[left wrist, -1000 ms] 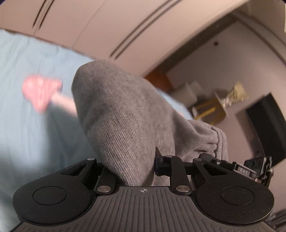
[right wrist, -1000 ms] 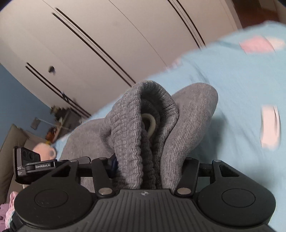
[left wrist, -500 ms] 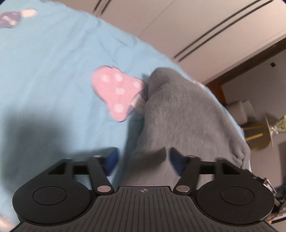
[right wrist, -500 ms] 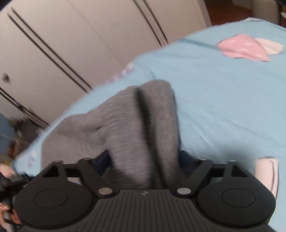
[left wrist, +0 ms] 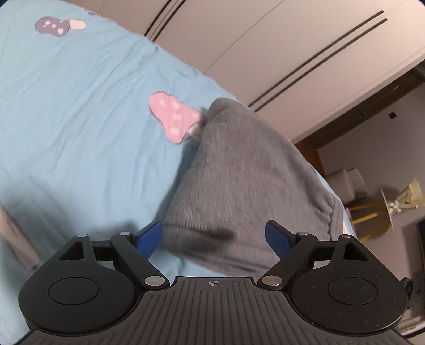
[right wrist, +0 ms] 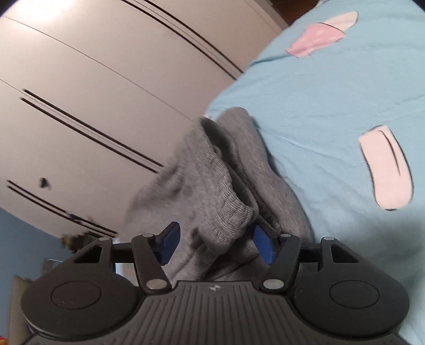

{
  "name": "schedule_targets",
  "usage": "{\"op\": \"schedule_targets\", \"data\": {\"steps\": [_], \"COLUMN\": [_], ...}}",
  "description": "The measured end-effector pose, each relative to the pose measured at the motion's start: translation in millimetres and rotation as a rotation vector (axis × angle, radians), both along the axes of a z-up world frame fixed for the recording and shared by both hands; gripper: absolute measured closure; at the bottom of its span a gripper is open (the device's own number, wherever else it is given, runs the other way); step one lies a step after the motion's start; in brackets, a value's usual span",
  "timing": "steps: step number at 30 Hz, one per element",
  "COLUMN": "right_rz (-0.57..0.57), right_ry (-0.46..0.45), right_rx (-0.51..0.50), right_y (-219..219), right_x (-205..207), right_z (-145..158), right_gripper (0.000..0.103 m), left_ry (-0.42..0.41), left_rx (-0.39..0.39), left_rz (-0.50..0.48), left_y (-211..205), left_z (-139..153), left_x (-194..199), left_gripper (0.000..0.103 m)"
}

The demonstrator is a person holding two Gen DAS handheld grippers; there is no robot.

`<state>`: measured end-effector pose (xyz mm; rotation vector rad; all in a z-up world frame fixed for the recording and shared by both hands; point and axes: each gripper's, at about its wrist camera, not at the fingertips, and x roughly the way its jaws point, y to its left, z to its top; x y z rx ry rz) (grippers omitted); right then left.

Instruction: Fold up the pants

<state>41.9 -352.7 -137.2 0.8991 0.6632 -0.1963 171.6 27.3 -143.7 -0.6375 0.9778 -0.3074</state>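
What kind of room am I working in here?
Most likely a bedroom. The gray pants lie on a light blue bedsheet printed with mushrooms, and tall white wardrobe doors stand right behind it.

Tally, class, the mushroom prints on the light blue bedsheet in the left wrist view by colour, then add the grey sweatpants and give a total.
Pink mushroom print with white spots: 1
Purple mushroom print: 1
Grey knit sweatpants: 1
Total: 3
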Motion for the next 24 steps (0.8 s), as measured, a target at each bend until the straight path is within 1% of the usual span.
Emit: {"op": "schedule_targets", "data": {"steps": [1,2,3,5,7,8,9,11,14,16,18,19,22,23,24], "right_rz": [-0.004,-0.007,-0.013,-0.04,-0.071,-0.082,-0.097,-0.112,-0.085,-0.079,-0.073,-0.075,-0.11,-0.112,-0.1], "right_ry": [0.001,0.002,0.009,0.021,-0.013,-0.03,-0.021,0.004,-0.004,-0.05,-0.111,-0.13,-0.108,-0.078,-0.024], "right_rx": [-0.005,-0.021,-0.036,-0.031,0.013,0.046,0.074,0.043,-0.033,-0.057,-0.065,-0.067,-0.064,-0.081,-0.125], "right_y": [3,7,10,9,5,3,2,5,11,15,19,20,21,22,23], "right_x": [-3,-5,-9,-13,-11,-11,-9,-3,-8,-18,-33,-38,-53,-52,-47], "right_z": [0,0,0,-4,-9,-14,-19,-23,-12,0,11,11,1,-7,-15], "right_gripper": [0.03,0.016,0.015,0.015,0.015,0.023,0.038,0.046,0.055,0.059,0.06,0.06,0.06,0.06,0.06], "left_ry": [-0.001,-0.004,-0.009,-0.032,-0.043,-0.046,-0.047,-0.045,-0.021,-0.015,-0.032,-0.039,-0.049,-0.048,-0.046], "left_rx": [-0.001,0.001,0.008,0.022,0.044,0.052,0.059,0.066,0.074,0.08,0.087,0.093,0.136,0.157,0.182], "left_rz": [0.006,0.008,0.011,0.018,0.028,0.032,0.036,0.04,0.024,0.02,0.009,0.005,-0.018,-0.018,-0.015], "left_y": [2,4,5,5,3,1,0,-2,-2,-1,0,0,-1,-3,-4], "left_z": [2,3,5,9,10,11,11,9,6,7,11,13,17,17,17], "left_x": [-4,-7,-10,-15,-17,-19,-20,-19,-18,-19,-22,-23,-24,-24,-25], "left_gripper": [0.013,0.012,0.011,0.01,0.009,0.009,0.009,0.009,0.009,0.01,0.01,0.009,0.009,0.009,0.009]}}
